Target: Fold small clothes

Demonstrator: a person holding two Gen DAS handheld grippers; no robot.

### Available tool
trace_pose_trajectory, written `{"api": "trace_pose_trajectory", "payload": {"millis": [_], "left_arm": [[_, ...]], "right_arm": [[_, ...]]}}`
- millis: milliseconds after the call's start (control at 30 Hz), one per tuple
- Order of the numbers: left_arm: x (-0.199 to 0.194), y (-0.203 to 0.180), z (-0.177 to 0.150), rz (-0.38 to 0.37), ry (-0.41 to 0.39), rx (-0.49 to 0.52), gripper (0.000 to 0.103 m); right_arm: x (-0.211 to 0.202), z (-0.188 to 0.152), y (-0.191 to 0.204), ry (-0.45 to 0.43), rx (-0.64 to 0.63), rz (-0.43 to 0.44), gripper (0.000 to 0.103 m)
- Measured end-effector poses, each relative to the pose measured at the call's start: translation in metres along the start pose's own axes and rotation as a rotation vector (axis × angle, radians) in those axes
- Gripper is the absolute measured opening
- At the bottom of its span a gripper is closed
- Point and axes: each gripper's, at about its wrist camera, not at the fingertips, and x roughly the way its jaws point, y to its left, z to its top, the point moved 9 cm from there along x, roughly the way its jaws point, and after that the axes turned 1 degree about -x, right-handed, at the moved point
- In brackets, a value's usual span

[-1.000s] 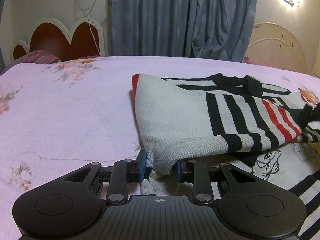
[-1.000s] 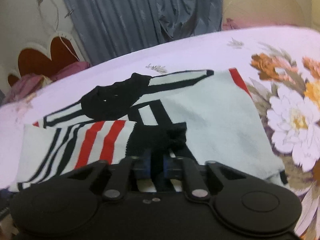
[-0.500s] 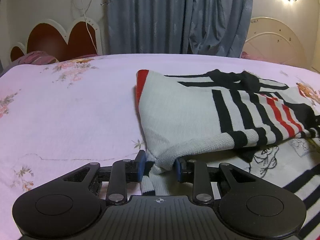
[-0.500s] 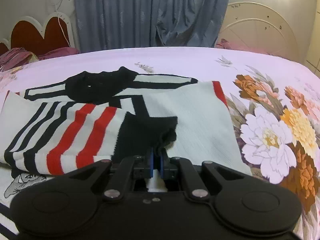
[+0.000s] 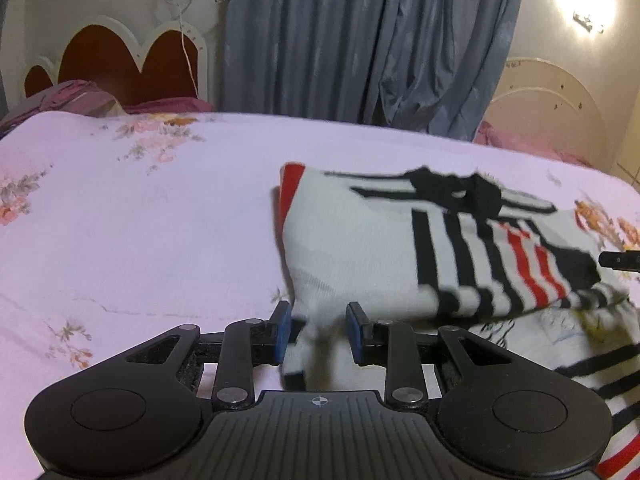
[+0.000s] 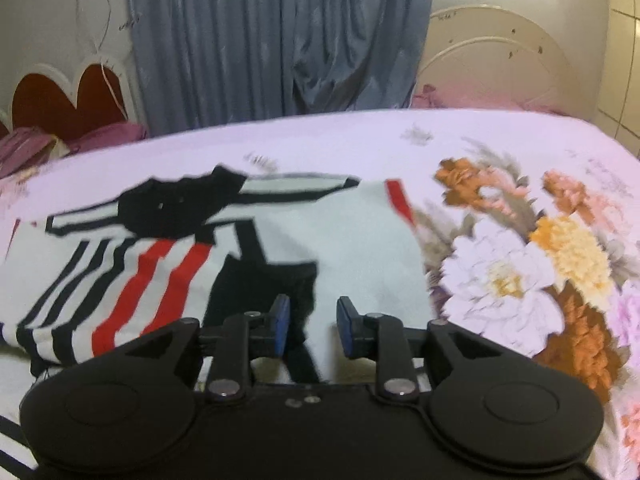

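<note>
A white knit sweater (image 5: pixel 360 248) with black and red stripes lies folded on the bed. My left gripper (image 5: pixel 319 330) is shut on its near grey corner, which bunches between the blue pads. In the right wrist view the same sweater (image 6: pixel 352 248) spreads ahead, its striped sleeve laid across it with the black cuff (image 6: pixel 264 280) nearest. My right gripper (image 6: pixel 313 326) is just above that cuff, its jaws opening; the cuff lies below the gap, nearer the left pad, and no pad presses on it. A black tip of the right gripper (image 5: pixel 620 260) shows at the left view's right edge.
The bed has a pink floral sheet (image 5: pixel 140 240), with large printed flowers (image 6: pixel 520 272) right of the sweater. White cloth with a cartoon drawing and black stripes (image 5: pixel 560 332) lies under the folded part. A heart-shaped headboard (image 5: pixel 112 64), grey curtains (image 5: pixel 360 40) and a second bed frame stand behind.
My right gripper was shut on the black cuff and has opened, letting it go. The left gripper has risen a little, still gripping the grey corner.
</note>
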Motion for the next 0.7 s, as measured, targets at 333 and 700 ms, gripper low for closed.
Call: {"api": "trace_pose_trajectory", "payload": {"millis": [333, 700], "left_arm": [[0.021, -0.032, 0.029, -0.046, -0.006, 0.014, 0.029], [0.091, -0.039, 0.044, -0.016, 0.064, 0.056, 0.029]], "right_arm": [[0.01, 0.024, 0.029, -0.024, -0.048, 0.1, 0.031], [0.047, 0.022, 0.073, 0.045, -0.093, 0.177, 0.031]]}}
